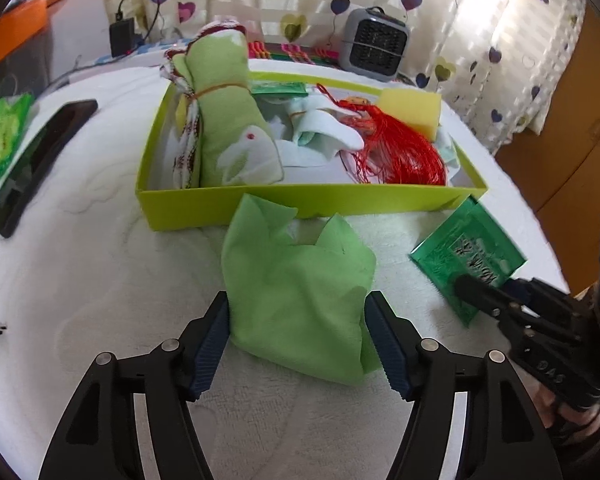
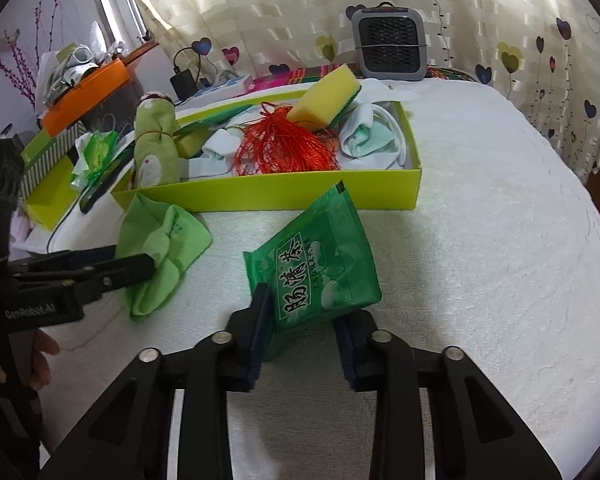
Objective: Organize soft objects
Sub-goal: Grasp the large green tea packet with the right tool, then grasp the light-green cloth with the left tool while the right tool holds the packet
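A light green cloth lies crumpled on the white cover in front of a lime-green box. My left gripper stands open around the cloth's near end, one pad on each side. In the right wrist view the cloth shows with the left gripper over it. A green foil packet with printed characters sits tilted up between the pads of my right gripper, which is shut on its near edge. The left wrist view shows that packet and the right gripper at the right.
The box holds a rolled green towel, white socks, a red tassel and a yellow sponge. A black phone and a green wrapper lie left. A small grey heater stands behind by the curtain.
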